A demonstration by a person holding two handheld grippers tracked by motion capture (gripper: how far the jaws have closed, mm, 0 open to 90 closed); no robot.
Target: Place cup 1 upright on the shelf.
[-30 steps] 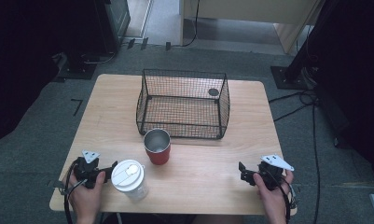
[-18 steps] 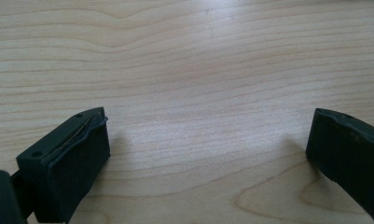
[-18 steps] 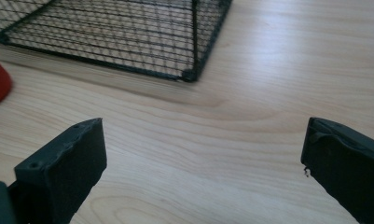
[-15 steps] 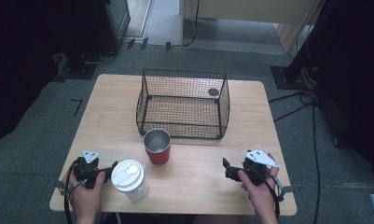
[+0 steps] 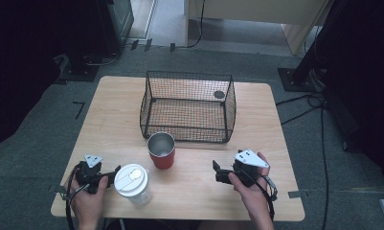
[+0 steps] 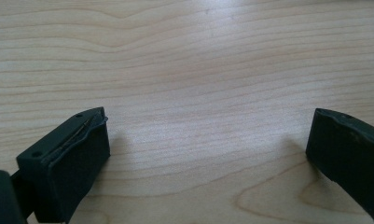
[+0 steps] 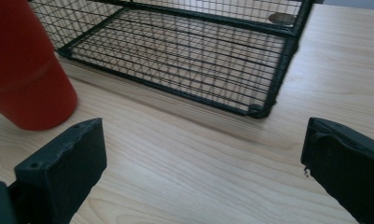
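Observation:
A black wire basket (image 5: pixel 230 109) stands at the middle of the wooden table (image 5: pixel 118 110). Just in front of it is a red cup (image 5: pixel 161 150) with a steel inside. A clear cup with a white lid (image 5: pixel 131 182) stands near the front left. My left gripper (image 5: pixel 111 174) rests beside the lidded cup, open over bare wood (image 6: pixel 208 126). My right gripper (image 5: pixel 217 172) is held open to the right of the red cup, pointing left. In the right gripper view its jaws (image 7: pixel 203 133) frame bare table, with the red cup (image 7: pixel 26 79) at left and the basket (image 7: pixel 287 60) ahead.
A small dark round disc (image 5: pixel 219 94) lies at the basket's far right corner, also seen as the disc (image 7: pixel 282 18) in the right gripper view. Cables (image 5: pixel 299 103) run over the grey floor right of the table. Dark equipment stands behind.
My right gripper has moved left from the table's front right corner toward the red cup. The left gripper and both cups have stayed put.

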